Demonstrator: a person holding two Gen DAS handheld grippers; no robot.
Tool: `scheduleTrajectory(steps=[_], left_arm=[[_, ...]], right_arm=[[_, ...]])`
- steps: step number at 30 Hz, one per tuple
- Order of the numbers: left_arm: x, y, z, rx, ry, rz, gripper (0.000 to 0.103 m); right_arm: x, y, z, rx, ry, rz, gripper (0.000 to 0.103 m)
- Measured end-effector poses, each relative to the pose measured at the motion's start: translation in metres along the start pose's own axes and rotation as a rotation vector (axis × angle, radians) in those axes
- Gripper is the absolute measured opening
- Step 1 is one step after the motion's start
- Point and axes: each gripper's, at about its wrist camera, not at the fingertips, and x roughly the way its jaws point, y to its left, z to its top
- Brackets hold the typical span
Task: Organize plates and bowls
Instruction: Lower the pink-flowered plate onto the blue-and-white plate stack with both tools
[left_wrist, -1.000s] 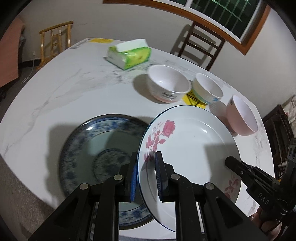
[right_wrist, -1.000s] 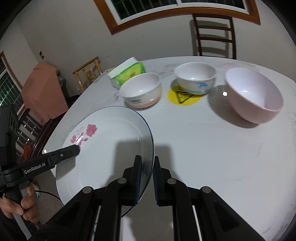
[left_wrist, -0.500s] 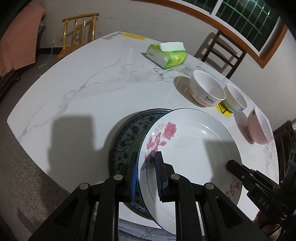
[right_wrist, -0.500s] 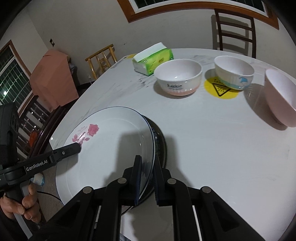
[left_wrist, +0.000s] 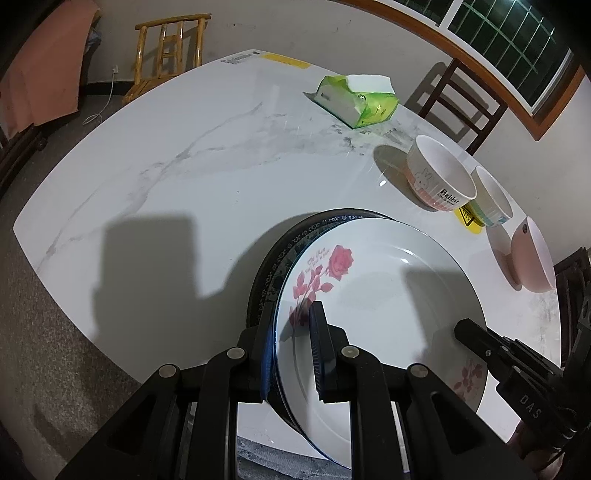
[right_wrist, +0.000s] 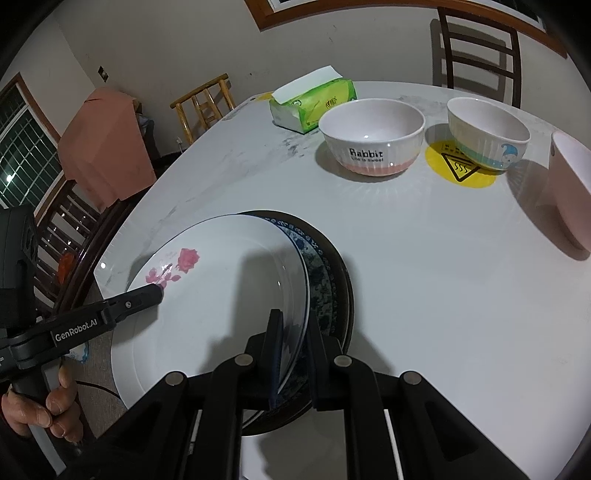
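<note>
**Rose plate held over the blue plate**

The rose plate (left_wrist: 384, 295) sits over the blue plate (left_wrist: 273, 266) near the table's (left_wrist: 184, 155) near edge, offset so a crescent of blue rim shows along one side — whether the two touch I cannot tell. The left gripper (left_wrist: 291, 350) is clamped on the rose plate's rim, one pad above and one below; the right gripper (right_wrist: 293, 354) pinches the opposite rim the same way. A hand (right_wrist: 40, 410) grips the left tool's handle.

Toward the far edge stand three bowls: the Rabbit bowl (right_wrist: 371, 136), a ribbed bowl (right_wrist: 487, 133) partly on a yellow sticker (right_wrist: 461, 170), and a pink bowl (right_wrist: 569, 192) at the right edge. A tissue pack (right_wrist: 314, 103) lies just beyond the Rabbit bowl — chairs (right_wrist: 476, 48) stand around the table.
</note>
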Motion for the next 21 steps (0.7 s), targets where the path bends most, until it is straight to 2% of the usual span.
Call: scheduleTrajectory(steps=[21], left_arm=[[0.019,0.003,0.006,-0.011,0.034,-0.014,0.014]], right_arm=[[0.018,-0.006,0.003,0.008,0.028,-0.011,0.014]])
